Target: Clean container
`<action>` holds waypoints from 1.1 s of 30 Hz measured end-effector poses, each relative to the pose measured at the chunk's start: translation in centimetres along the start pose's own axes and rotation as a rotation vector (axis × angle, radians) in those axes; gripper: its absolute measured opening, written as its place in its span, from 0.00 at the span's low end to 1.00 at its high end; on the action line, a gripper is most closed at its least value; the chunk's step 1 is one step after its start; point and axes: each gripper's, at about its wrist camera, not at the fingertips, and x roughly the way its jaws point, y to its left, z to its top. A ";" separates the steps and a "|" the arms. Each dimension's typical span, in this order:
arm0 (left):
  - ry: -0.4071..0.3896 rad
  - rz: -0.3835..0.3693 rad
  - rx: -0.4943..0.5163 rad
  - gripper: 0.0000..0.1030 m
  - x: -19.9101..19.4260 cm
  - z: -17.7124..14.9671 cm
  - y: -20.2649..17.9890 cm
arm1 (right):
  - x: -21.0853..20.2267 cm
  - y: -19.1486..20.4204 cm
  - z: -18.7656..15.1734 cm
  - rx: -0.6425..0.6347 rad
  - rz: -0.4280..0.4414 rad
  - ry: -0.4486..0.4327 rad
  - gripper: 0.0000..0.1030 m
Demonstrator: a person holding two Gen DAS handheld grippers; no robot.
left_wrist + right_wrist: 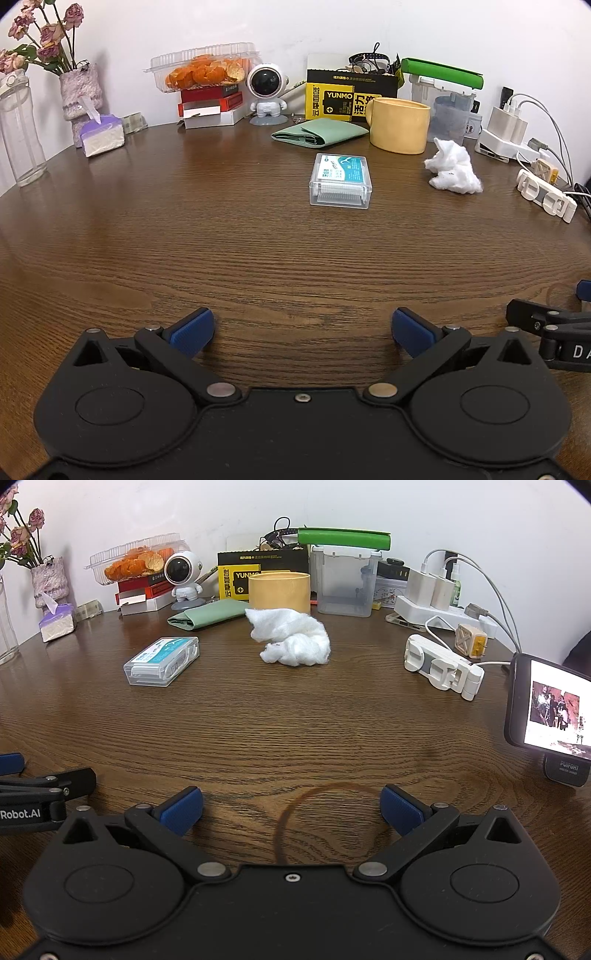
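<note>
A yellow mug (400, 125) (279, 590) stands at the back of the round wooden table (258, 251) (295, 716). A crumpled white wad of tissue (454, 170) (291, 638) lies just in front of it. Beside the mug stands a clear plastic container (345, 587) (448, 110) under a green lid. My left gripper (303, 325) is open, low over the table's near part, with nothing between its fingers. My right gripper (291, 805) is open too, empty, over a brown ring stain (314, 794) on the wood. Both are well short of the mug.
A clear box of floss picks (340, 181) (162, 661) lies mid-table. A folded green cloth (321, 134), astronaut figure (266, 92), yellow-black box (332, 98), vase (79, 92) and tissue pack (102, 134) line the back. Chargers and cables (439, 602) and a lit phone (550, 709) sit right.
</note>
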 end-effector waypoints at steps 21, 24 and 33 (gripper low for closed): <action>-0.001 -0.004 -0.001 1.00 -0.1 -0.2 0.2 | 0.0 0.0 0.0 0.000 0.000 0.000 1.00; -0.001 -0.005 0.000 1.00 -0.1 -0.2 0.3 | 0.0 0.0 0.0 0.000 0.000 0.000 1.00; -0.001 -0.005 -0.001 1.00 -0.1 -0.2 0.2 | 0.0 0.0 0.0 0.000 -0.001 0.000 1.00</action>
